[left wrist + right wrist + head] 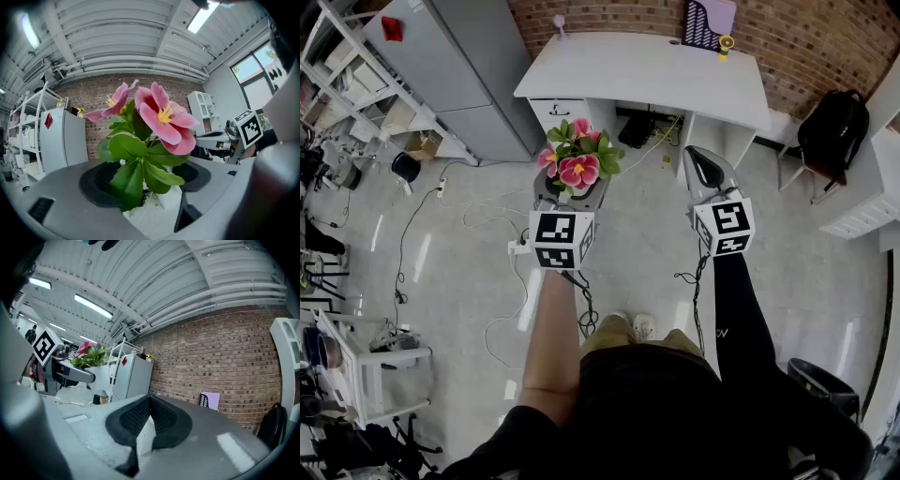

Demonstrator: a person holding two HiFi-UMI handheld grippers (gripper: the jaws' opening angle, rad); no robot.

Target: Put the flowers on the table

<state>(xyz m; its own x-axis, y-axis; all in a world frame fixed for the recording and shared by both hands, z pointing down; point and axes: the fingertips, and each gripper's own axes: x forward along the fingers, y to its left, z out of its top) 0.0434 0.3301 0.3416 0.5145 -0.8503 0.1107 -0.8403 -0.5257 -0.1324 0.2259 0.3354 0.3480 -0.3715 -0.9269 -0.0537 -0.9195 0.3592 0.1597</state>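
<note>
Left claw [572, 192] clamps pink-petalled green-leaved flowers [578, 161] at the base; likely light, crushable. Right claw [698, 159] closed, empty. White counter [675, 80] at 12 o'clock.

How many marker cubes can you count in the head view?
2: the left cube sits just below the pink flowers; the right cube is beside it, above the black sleeve.

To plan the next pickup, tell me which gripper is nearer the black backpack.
Right. The right gripper, shut and empty, hangs over the floor left of the backpack; the left gripper, holding the flowers, is farther left.
</note>
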